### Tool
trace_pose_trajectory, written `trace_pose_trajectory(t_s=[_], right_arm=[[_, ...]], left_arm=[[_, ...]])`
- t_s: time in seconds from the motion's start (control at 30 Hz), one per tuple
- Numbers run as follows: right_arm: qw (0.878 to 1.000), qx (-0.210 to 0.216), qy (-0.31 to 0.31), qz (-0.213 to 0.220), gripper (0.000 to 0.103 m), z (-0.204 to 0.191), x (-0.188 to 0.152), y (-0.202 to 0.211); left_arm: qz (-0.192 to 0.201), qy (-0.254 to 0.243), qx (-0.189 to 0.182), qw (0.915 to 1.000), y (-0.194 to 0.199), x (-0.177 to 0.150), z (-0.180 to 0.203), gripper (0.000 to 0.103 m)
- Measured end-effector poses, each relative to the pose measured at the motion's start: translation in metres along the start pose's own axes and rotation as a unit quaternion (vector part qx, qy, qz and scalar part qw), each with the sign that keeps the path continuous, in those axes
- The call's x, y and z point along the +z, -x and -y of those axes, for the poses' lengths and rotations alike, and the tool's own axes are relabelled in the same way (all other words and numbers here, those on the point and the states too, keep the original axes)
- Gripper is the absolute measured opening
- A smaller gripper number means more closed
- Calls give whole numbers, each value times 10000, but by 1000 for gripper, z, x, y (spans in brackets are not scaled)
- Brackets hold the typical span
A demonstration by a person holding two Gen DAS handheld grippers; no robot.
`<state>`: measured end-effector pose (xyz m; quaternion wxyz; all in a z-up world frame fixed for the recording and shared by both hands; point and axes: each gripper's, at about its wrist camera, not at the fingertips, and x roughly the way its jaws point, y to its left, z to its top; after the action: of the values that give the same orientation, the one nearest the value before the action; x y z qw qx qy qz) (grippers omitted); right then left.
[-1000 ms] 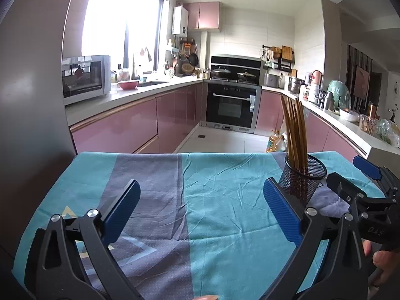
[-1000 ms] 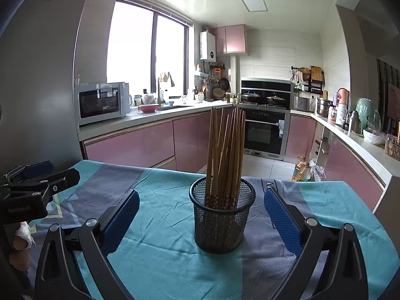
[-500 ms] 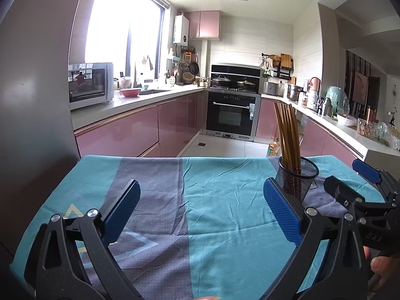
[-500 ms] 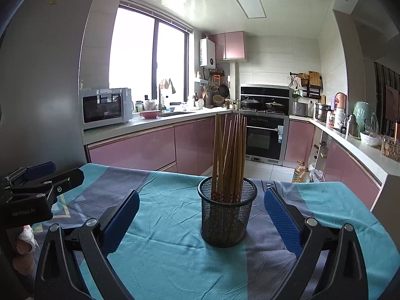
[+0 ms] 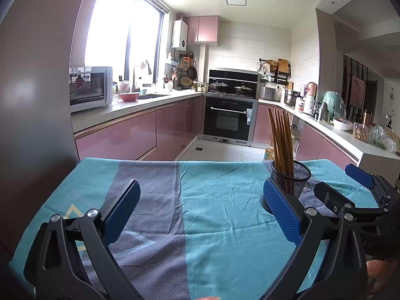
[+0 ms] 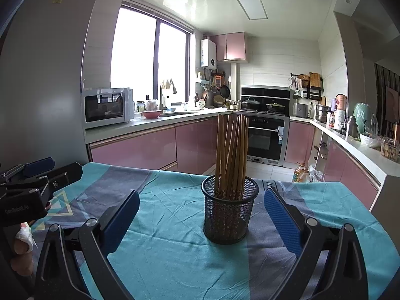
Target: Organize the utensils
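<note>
A black mesh cup (image 6: 228,215) stands upright on the teal and grey tablecloth (image 6: 170,250), holding several brown wooden chopsticks (image 6: 231,155) on end. My right gripper (image 6: 200,215) is open, its blue pads wide apart, with the cup ahead and between them, untouched. In the left wrist view the same cup (image 5: 292,180) stands at the right, partly behind the right pad. My left gripper (image 5: 200,212) is open over bare cloth with nothing in it. Each gripper shows at the edge of the other's view.
The table's far edge drops to a tiled kitchen floor (image 5: 225,150). Pink cabinets, a microwave (image 6: 107,107), an oven (image 6: 265,137) and a cluttered counter (image 6: 362,137) ring the room. A grey wall (image 5: 32,100) stands close on the left.
Both cameras have drawn back and tilted up a little. The cup now sits smaller and farther from both grippers. Both grippers stay open.
</note>
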<state>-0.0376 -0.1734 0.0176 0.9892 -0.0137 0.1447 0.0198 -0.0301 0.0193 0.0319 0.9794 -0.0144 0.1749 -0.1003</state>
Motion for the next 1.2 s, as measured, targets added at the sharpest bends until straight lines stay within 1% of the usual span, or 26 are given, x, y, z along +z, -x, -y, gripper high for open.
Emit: trace_pose_trajectory(t_s=[0.73, 1.2], right_arm=[[10000, 20, -36, -19, 96, 2, -3, 1], [9999, 64, -44, -74, 96, 3, -5, -2]], left_arm=[[18, -4, 17, 10000, 3, 0, 0, 97], [-39, -11, 31, 10000, 1, -4, 0, 97]])
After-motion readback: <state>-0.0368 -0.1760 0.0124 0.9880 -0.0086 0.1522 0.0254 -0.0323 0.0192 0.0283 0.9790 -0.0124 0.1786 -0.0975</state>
